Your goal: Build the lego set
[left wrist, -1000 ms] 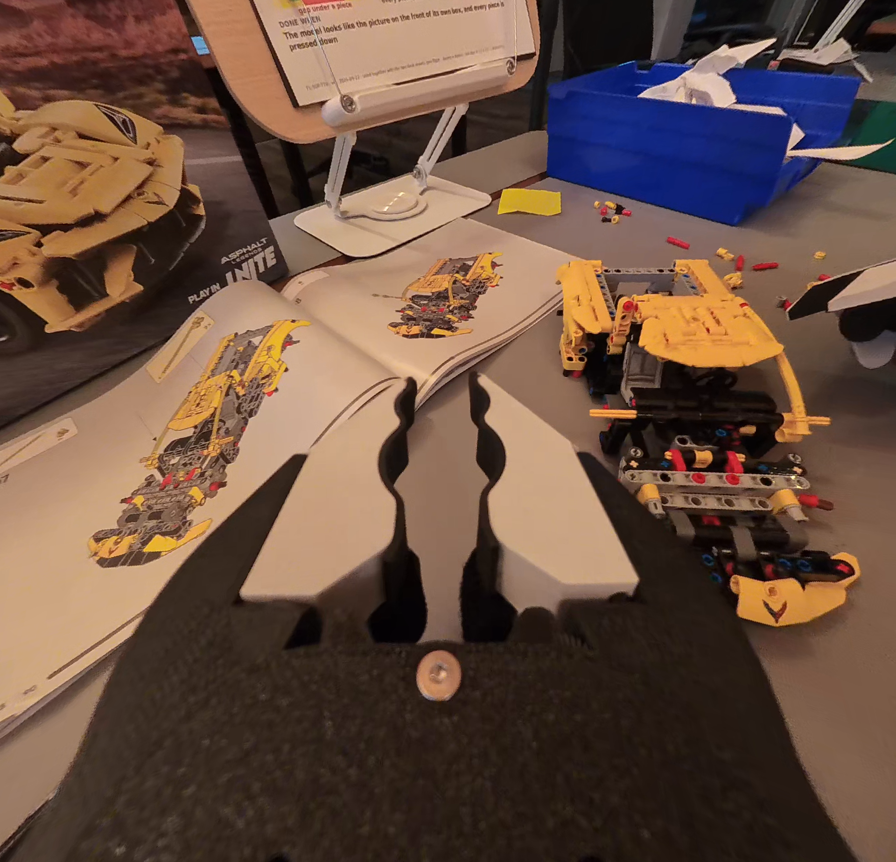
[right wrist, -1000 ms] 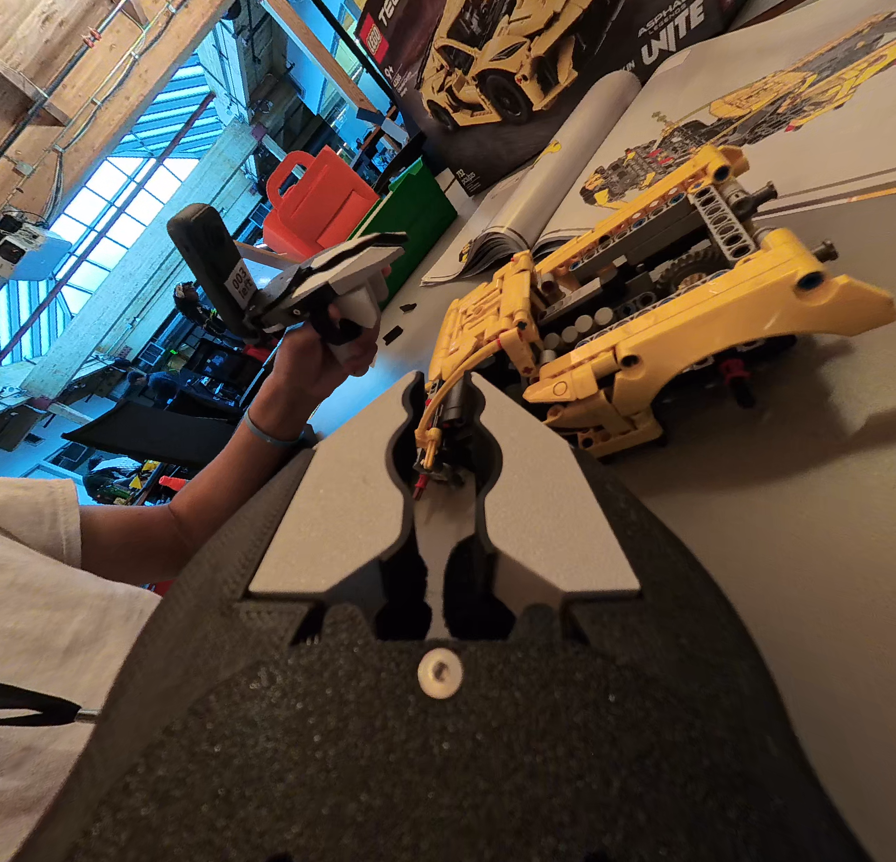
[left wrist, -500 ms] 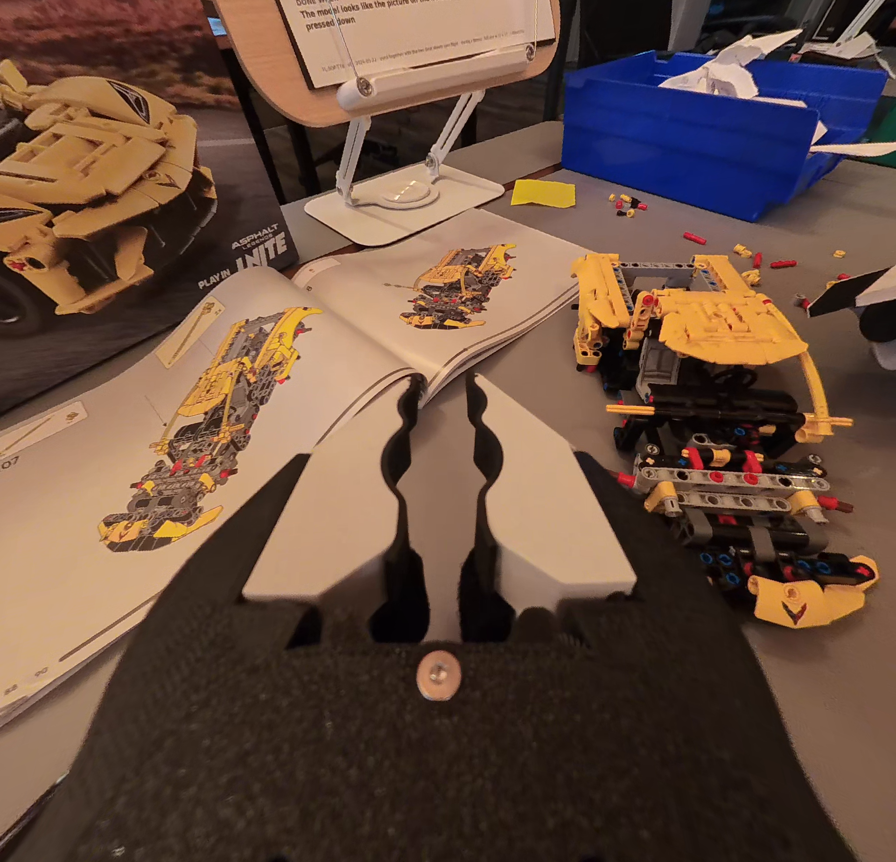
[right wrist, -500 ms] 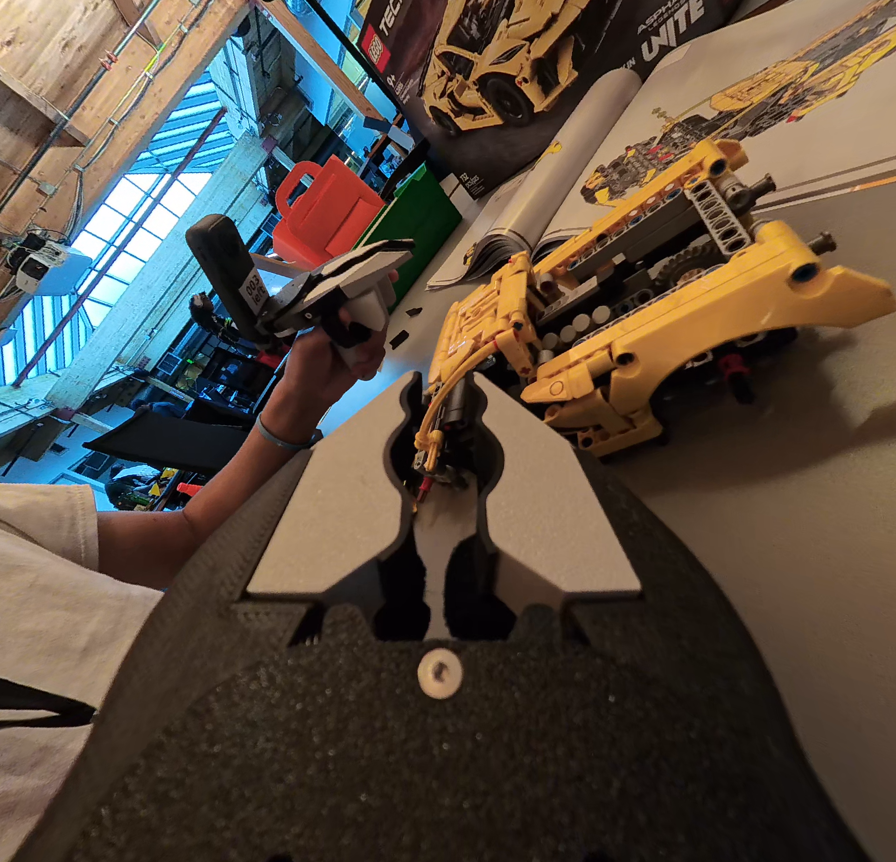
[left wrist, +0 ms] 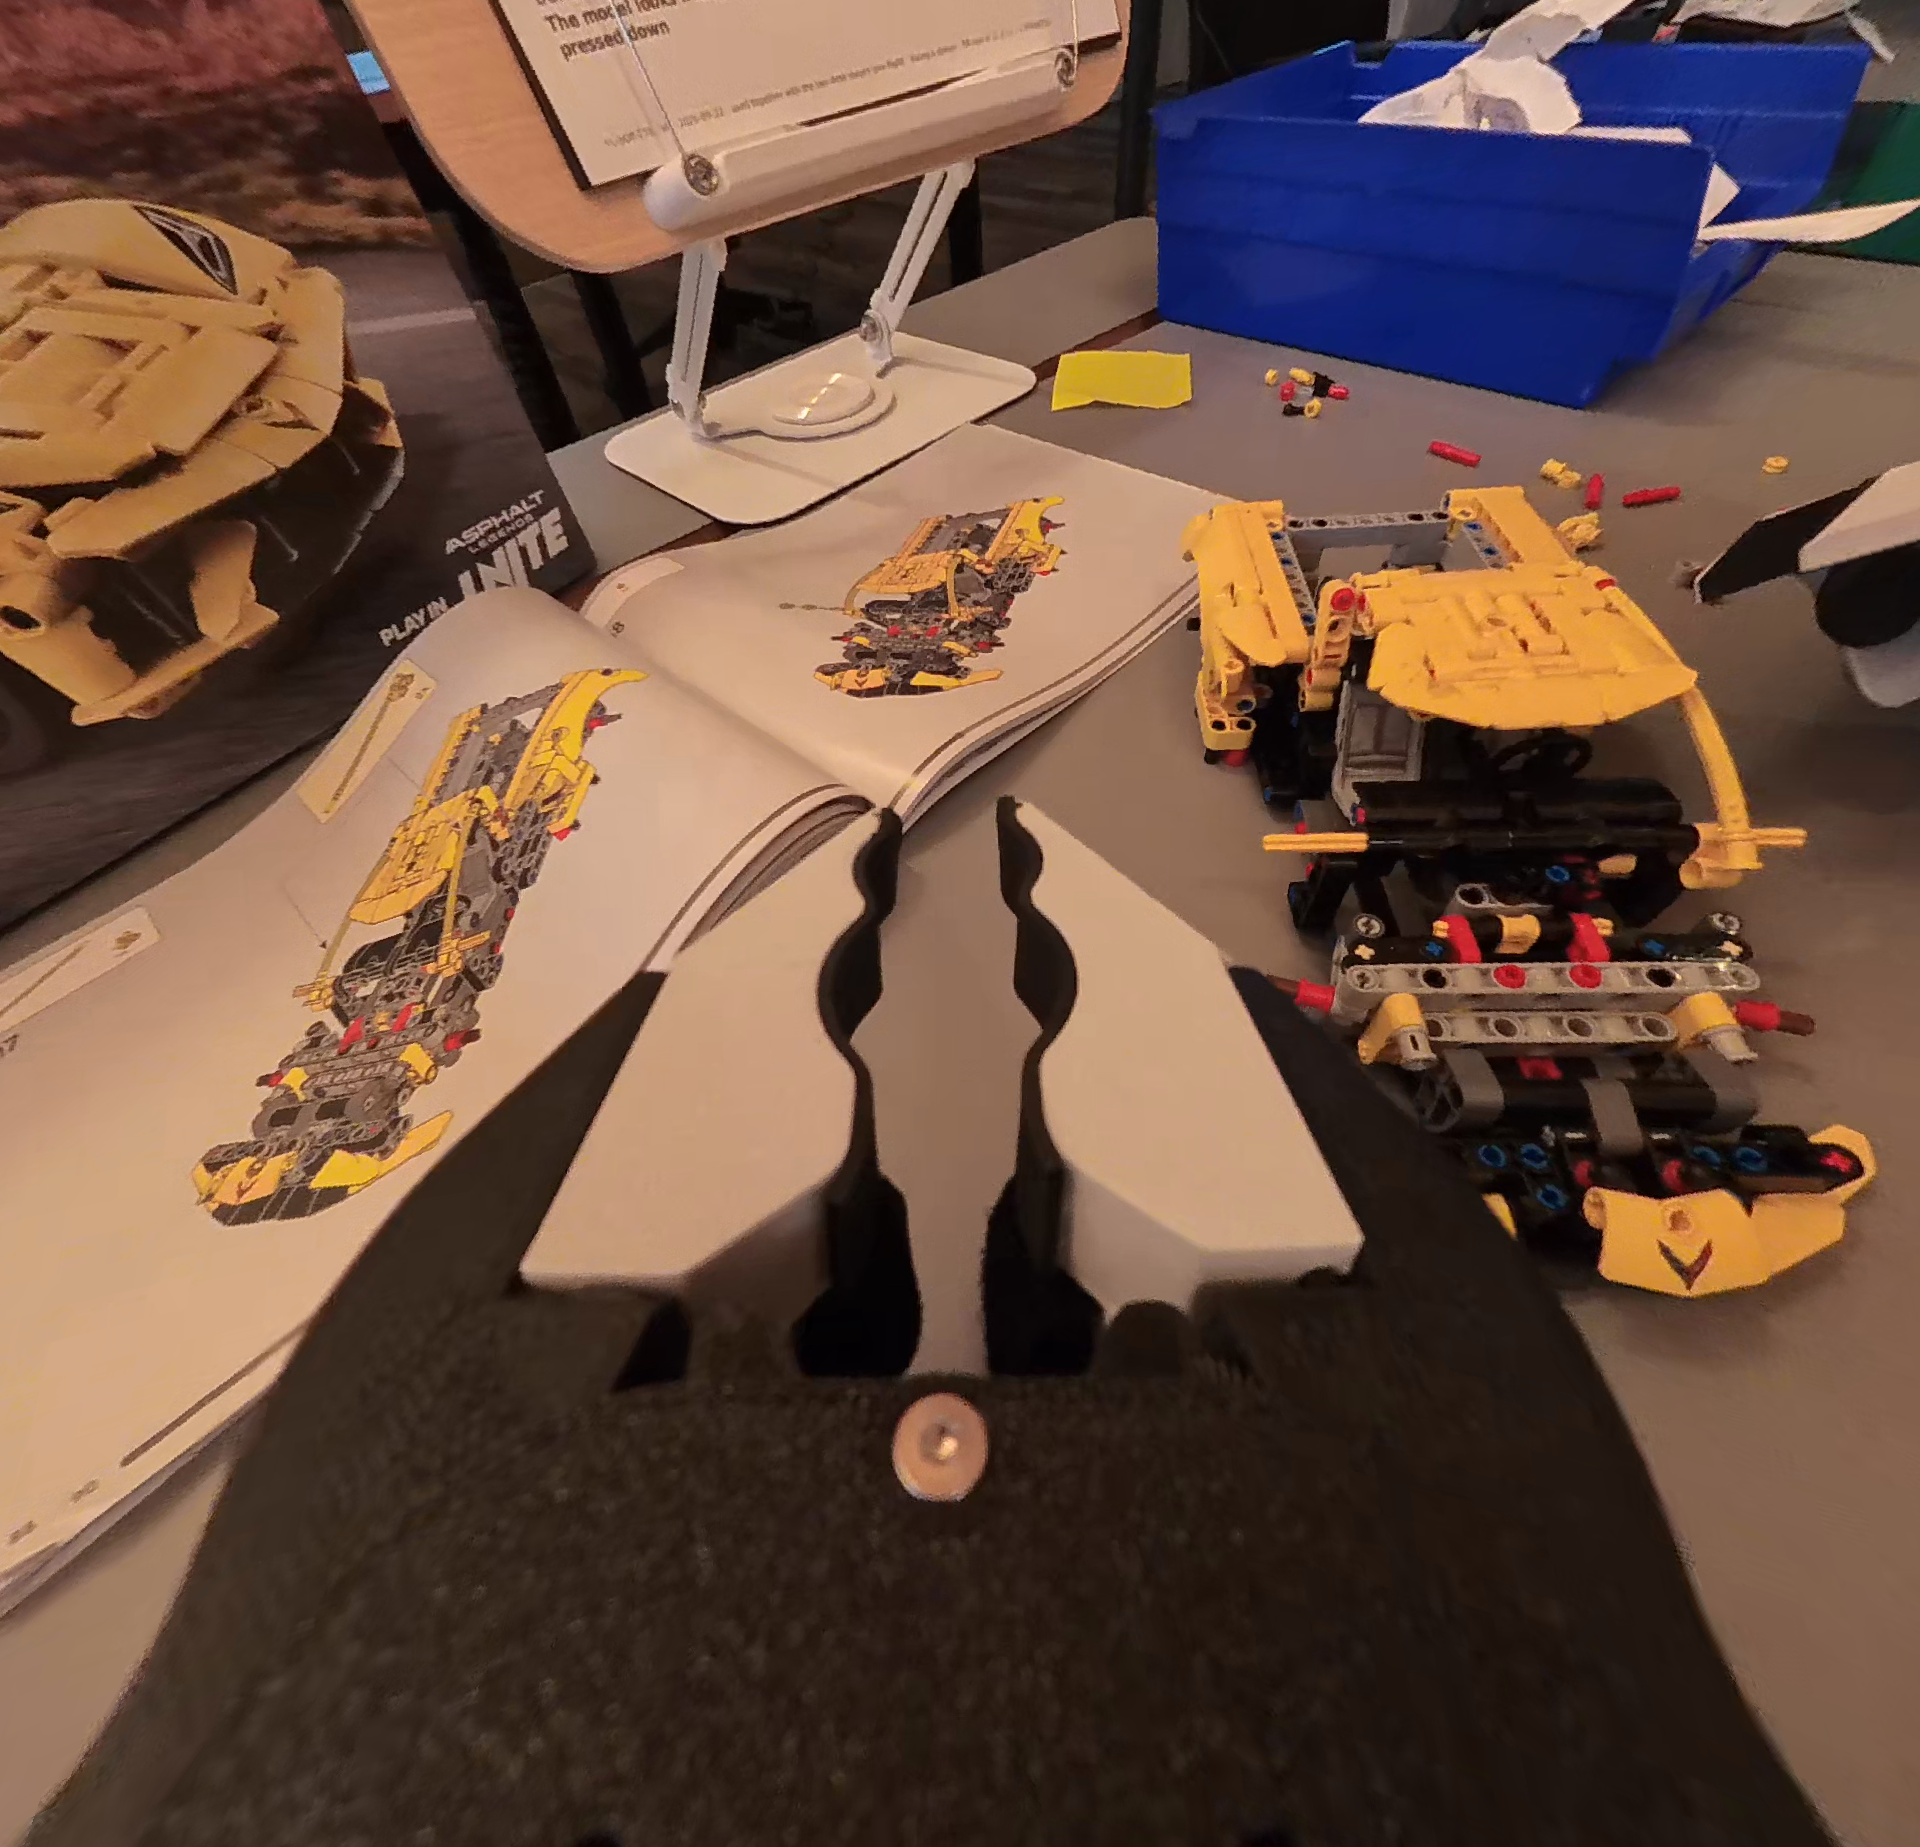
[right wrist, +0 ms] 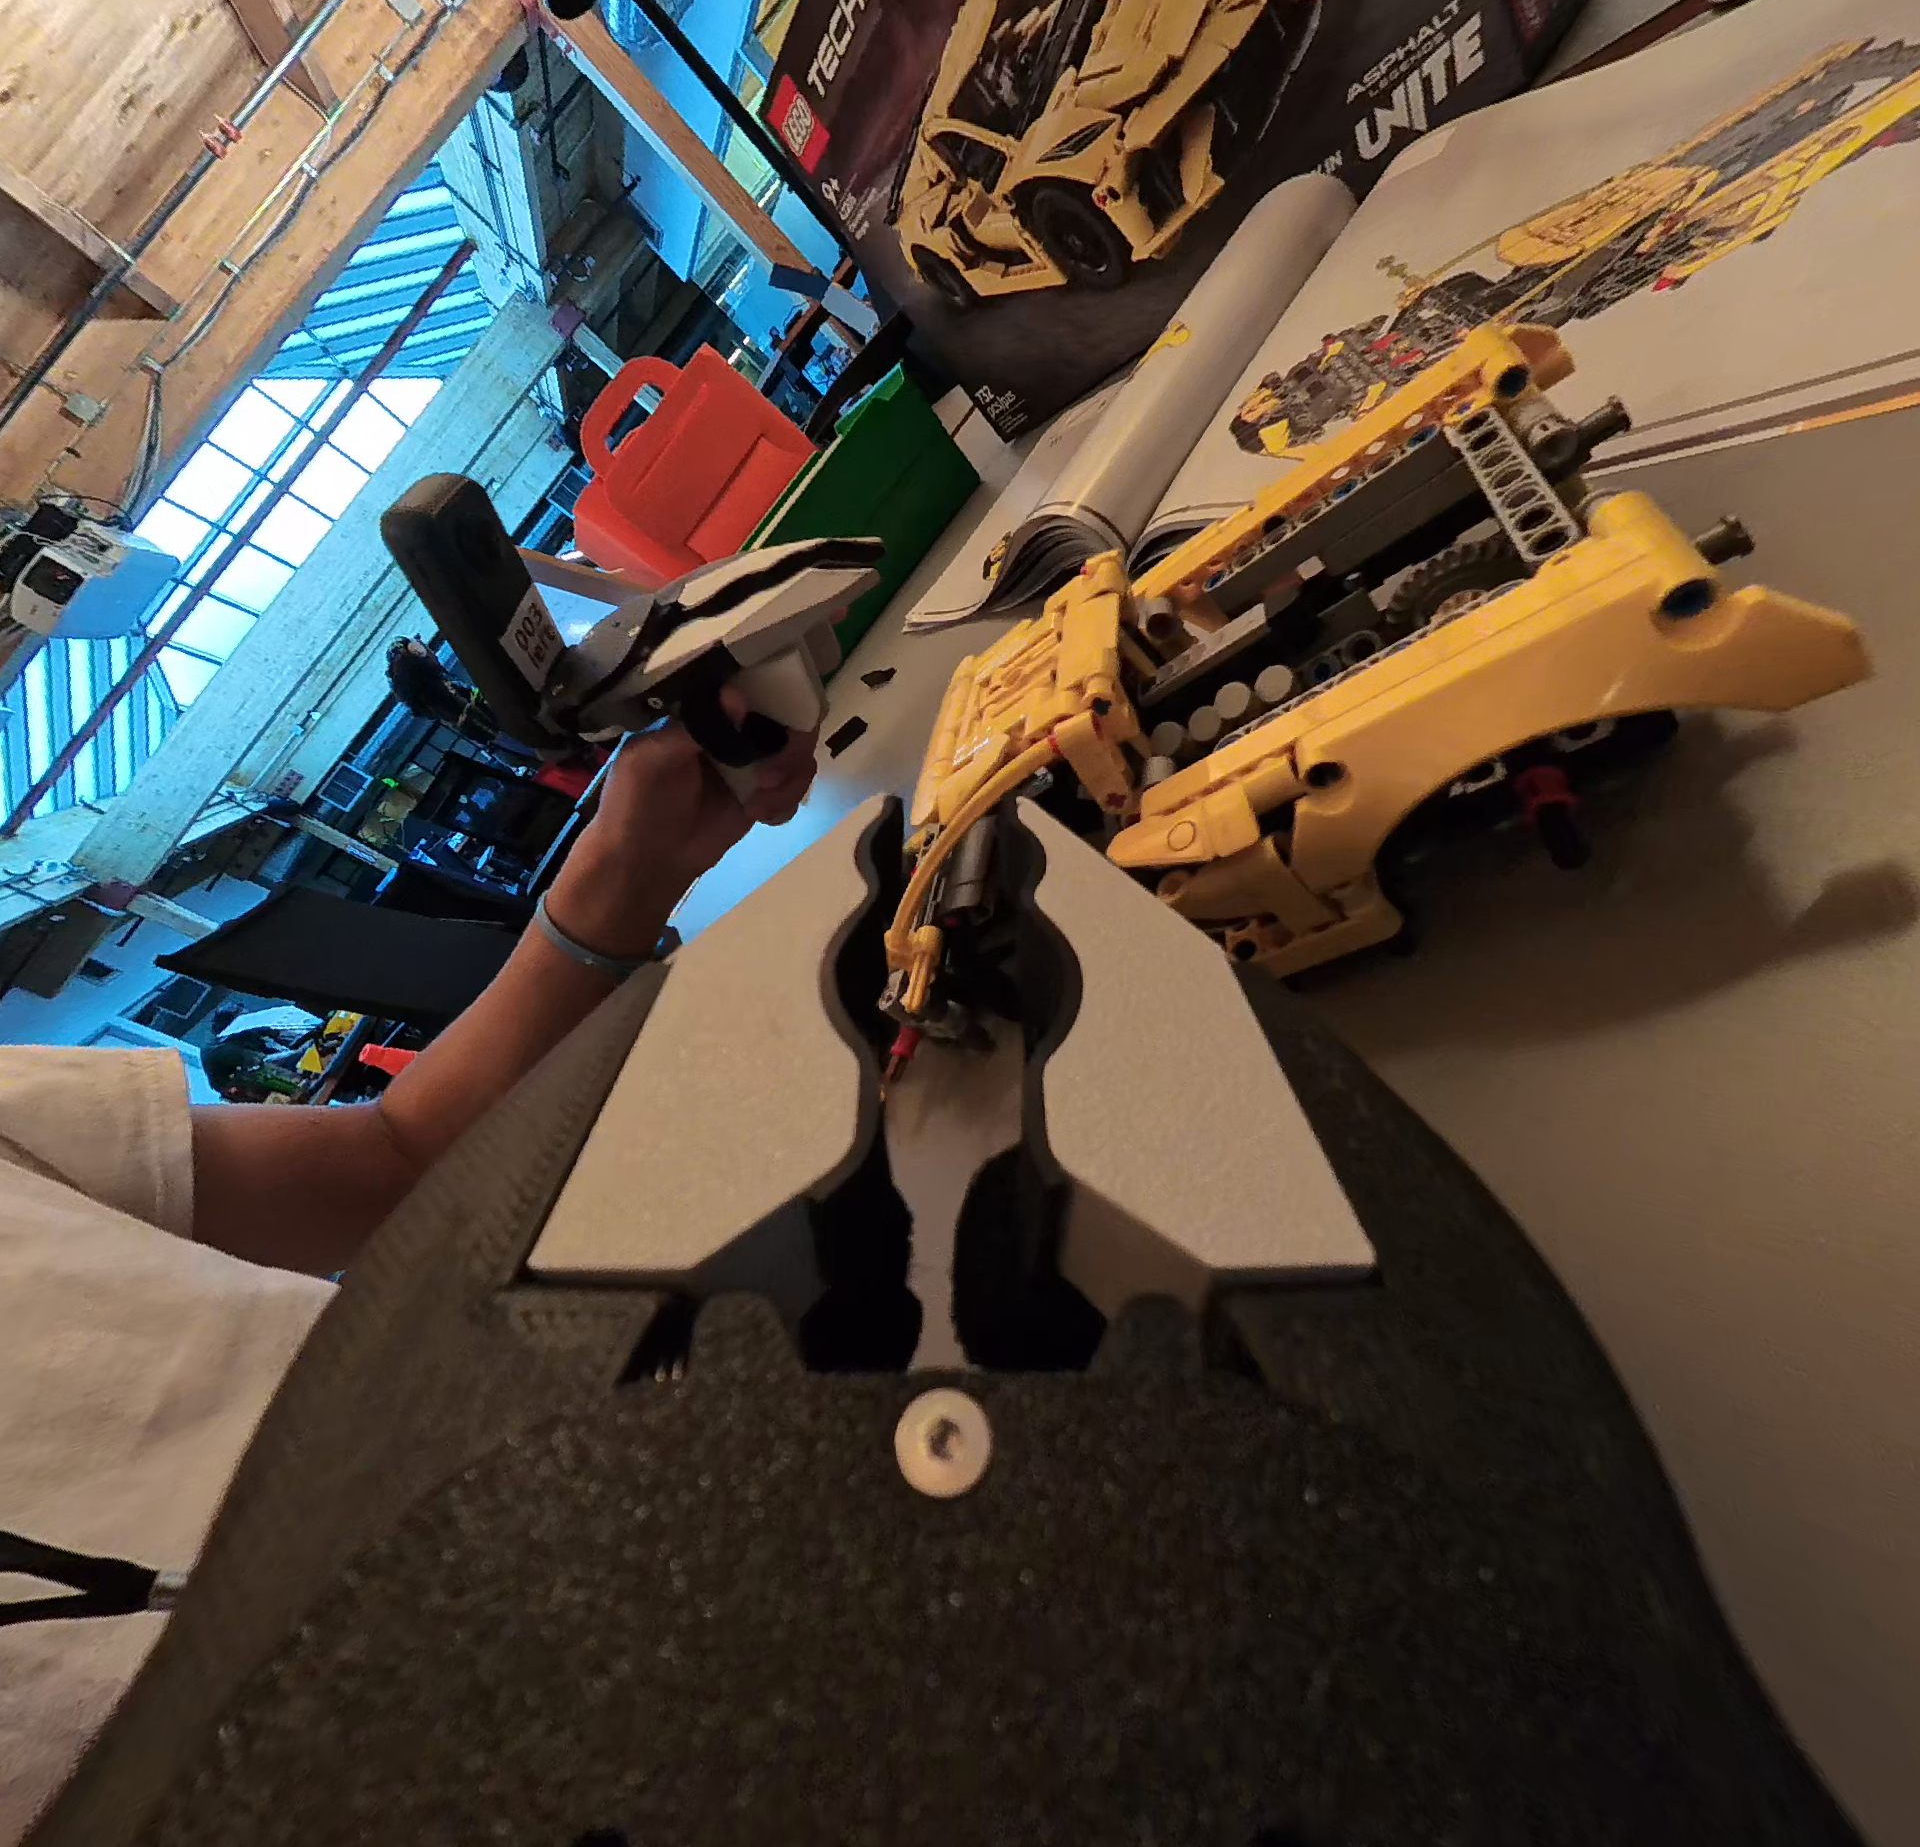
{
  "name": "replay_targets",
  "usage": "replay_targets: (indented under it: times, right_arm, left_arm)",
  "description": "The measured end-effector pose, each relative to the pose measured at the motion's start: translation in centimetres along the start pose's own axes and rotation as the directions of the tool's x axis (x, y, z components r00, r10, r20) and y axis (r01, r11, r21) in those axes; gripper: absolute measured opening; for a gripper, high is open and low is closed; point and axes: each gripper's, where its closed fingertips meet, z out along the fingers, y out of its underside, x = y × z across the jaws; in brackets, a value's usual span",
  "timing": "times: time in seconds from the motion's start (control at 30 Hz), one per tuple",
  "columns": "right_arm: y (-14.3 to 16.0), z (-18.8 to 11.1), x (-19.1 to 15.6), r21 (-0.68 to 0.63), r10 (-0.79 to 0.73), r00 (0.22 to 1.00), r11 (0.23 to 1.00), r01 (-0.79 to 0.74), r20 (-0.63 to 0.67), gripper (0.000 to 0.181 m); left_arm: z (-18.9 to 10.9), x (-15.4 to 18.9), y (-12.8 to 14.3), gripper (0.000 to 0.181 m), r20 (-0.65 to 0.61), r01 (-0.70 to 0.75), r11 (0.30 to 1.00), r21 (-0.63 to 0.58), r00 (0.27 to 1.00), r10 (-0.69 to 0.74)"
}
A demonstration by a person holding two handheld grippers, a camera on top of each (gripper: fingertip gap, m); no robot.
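The part-built yellow and black lego car point(left wrist: 1475, 675) stands on the grey table point(left wrist: 1714, 1485), right of the open instruction booklet point(left wrist: 675, 758). My left gripper point(left wrist: 945, 821) hovers over the table at the booklet's near edge, left of the car, jaws a narrow gap apart and empty. It also shows held in a hand in the right wrist view point(right wrist: 790, 592). My right gripper point(right wrist: 951, 821) is at the car's point(right wrist: 1351, 737) right front side, jaws a narrow gap apart. A yellow hose end point(right wrist: 920, 956) shows through the gap. It enters the left wrist view's right edge point(left wrist: 1725, 571).
The set's box point(left wrist: 156, 447) stands at the back left. A paper stand point(left wrist: 821, 426) and a blue bin point(left wrist: 1403, 228) are behind the booklet and car. Loose small pieces point(left wrist: 1304, 389) and red pins point(left wrist: 1455, 452) lie before the bin. Orange point(right wrist: 686, 457) and green point(right wrist: 883, 478) bins stand beyond. About 20 centimeters separates my left fingertips from my right.
Both views have shifted only slightly. The hand with the left gripper has drifted a little toward the car. Neither gripper's jaw gap has changed, and the car has not moved.
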Motion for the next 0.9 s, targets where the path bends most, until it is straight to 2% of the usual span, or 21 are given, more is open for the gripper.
replay_targets:
  times: [0.17, 0.23, 0.33, 0.4, 0.5, 0.67, 0.77, 0.9]
  right_arm:
    - [0.3, 0.2, -0.1, -0.02, -0.022, 1.0, 1.0, 0.022, -0.007, 0.017]
    - [1.4, 0.6, -0.8, -0.088, -0.044, 0.999, 0.995, 0.046, 0.027, 0.007]
    - [3.3, 1.6, -1.2, -0.205, -0.172, 0.985, 0.964, 0.17, 0.009, 0.012]
    - [4.3, 2.0, -1.3, -0.263, -0.277, 0.961, 0.928, 0.265, -0.007, 0.018]
    - [5.6, 2.5, -1.1, -0.349, -0.41, 0.911, 0.86, 0.373, -0.038, 0.018]
    - [6.1, 2.7, -0.7, -0.415, -0.616, 0.781, 0.741, 0.528, -0.106, 0.014]
    - [6.0, 2.7, -0.4, -0.439, -0.675, 0.725, 0.697, 0.567, -0.135, 0.012]
    - [6.0, 2.7, -0.3, -0.445, -0.657, 0.741, 0.711, 0.544, -0.143, 0.011]
  left_arm:
    - [0.2, 0.5, 0.4, 0.019, -0.007, -0.035, 0.999, -0.016, 0.999, 0.035]
    - [0.2, 0.8, 0.5, 0.019, -0.022, -0.036, 0.999, -0.023, 0.999, 0.035]
    - [0.3, 3.6, 0.6, 0.019, -0.193, 0.054, 0.997, -0.054, 0.979, -0.064]
    - [0.6, 5.5, 0.7, 0.025, -0.288, 0.067, 0.995, -0.079, 0.954, -0.087]
    - [2.0, 6.5, 1.5, 0.029, -0.303, 0.003, 0.99, -0.139, 0.952, -0.045]
    - [3.3, 8.6, 2.3, 0.029, -0.4, 0.029, 0.974, -0.223, 0.909, -0.118]
    - [3.5, 9.4, 2.5, 0.029, -0.404, 0.005, 0.975, -0.221, 0.91, -0.096]
    - [3.5, 9.5, 2.6, 0.03, -0.373, -0.051, 0.977, -0.208, 0.927, -0.031]
